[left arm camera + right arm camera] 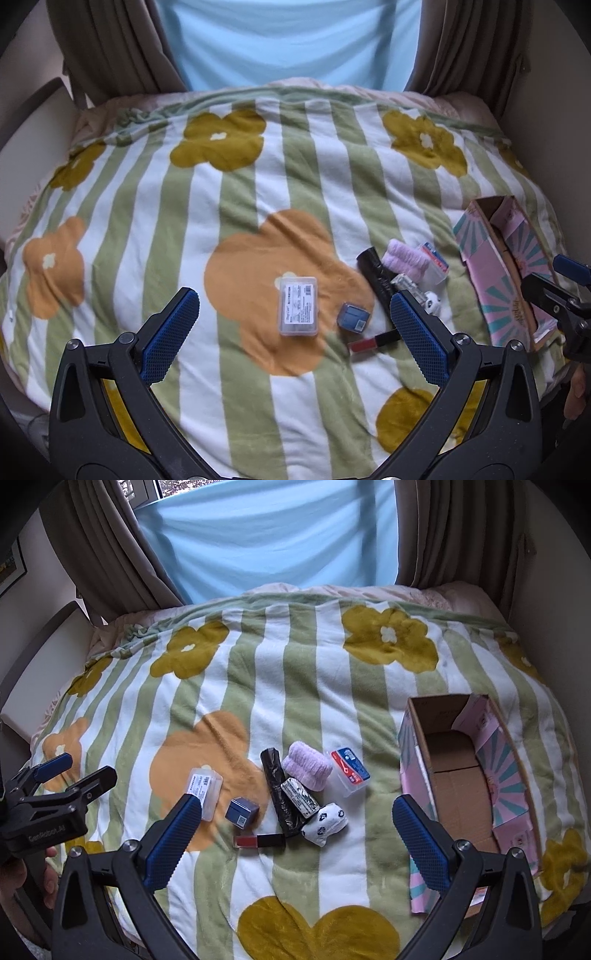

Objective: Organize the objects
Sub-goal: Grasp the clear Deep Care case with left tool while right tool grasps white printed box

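Note:
Small items lie on a flowered blanket (295, 686): a clear plastic case (298, 306) (205, 791), a small blue box (353, 316) (242, 811), a red lipstick (373, 342) (258, 840), a black roll (376, 275) (279, 794), a lilac fluffy roll (309, 765), a floss case with a red label (349, 771), a black-and-white packet (299, 795) and a white patterned sock (325, 823). An open pink cardboard box (461, 771) (498, 258) stands to their right, with nothing in it. My left gripper (293, 317) is open above the clear case. My right gripper (295, 821) is open above the pile.
Brown curtains (110, 546) and a light blue sheet (273, 535) hang behind the bed. A wall panel (40, 664) runs along the left side. The blanket (258, 177) stretches far beyond the items.

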Motion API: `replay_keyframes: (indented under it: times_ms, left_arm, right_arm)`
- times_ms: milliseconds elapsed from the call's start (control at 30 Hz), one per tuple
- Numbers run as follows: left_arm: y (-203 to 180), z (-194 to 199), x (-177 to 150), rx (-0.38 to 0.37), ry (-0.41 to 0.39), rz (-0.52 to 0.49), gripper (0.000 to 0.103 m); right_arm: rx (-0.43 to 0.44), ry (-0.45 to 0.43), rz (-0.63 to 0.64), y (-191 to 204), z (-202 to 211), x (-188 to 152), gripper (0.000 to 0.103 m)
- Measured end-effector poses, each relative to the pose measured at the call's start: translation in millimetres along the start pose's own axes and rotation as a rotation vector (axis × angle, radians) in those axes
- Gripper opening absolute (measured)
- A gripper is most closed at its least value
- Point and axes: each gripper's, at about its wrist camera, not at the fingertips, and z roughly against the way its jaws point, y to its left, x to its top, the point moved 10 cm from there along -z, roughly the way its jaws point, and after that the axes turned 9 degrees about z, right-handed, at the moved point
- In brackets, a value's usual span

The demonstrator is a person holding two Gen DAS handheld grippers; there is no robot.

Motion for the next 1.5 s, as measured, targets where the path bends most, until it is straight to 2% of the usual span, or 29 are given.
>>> replay_keyframes:
  times_ms: [300, 467, 667, 967, 1100, 1167, 1500]
  left_arm:
    - [4, -97, -26, -0.026, 0.093, 0.035, 0.099]
    - [3, -147, -39, -0.033, 0.134, 0.047, 0.097]
    - [0, -189, -54, -0.027, 0.179, 0.036, 0.090]
    - [3, -217, -63, -0.014, 0.220, 0.041, 0.080]
    - [5, -226, -67, -0.017, 0.240, 0.053, 0.065]
    - [5, -230, -70, -0.013, 0.250, 0.046, 0.056]
    - [5, -231, -70, -0.014, 0.240, 0.027, 0.056]
  right_arm:
    - [0.022, 0.061, -0.016, -5, -88, -27, 0.102]
    - [0.035, 0.111, -0.003, -7, -136, -41, 0.085]
    - [0.043, 0.154, 0.009, -12, -176, -52, 0.072]
    - [0.078, 0.187, 0.069, -12, -203, -58, 0.054]
    - [0.096, 0.207, 0.093, -9, -213, -59, 0.042]
    - [0.111, 0.222, 0.103, -6, -217, -61, 0.033]
    - [0.098, 0.220, 0.159, -1, -219, -59, 0.027]
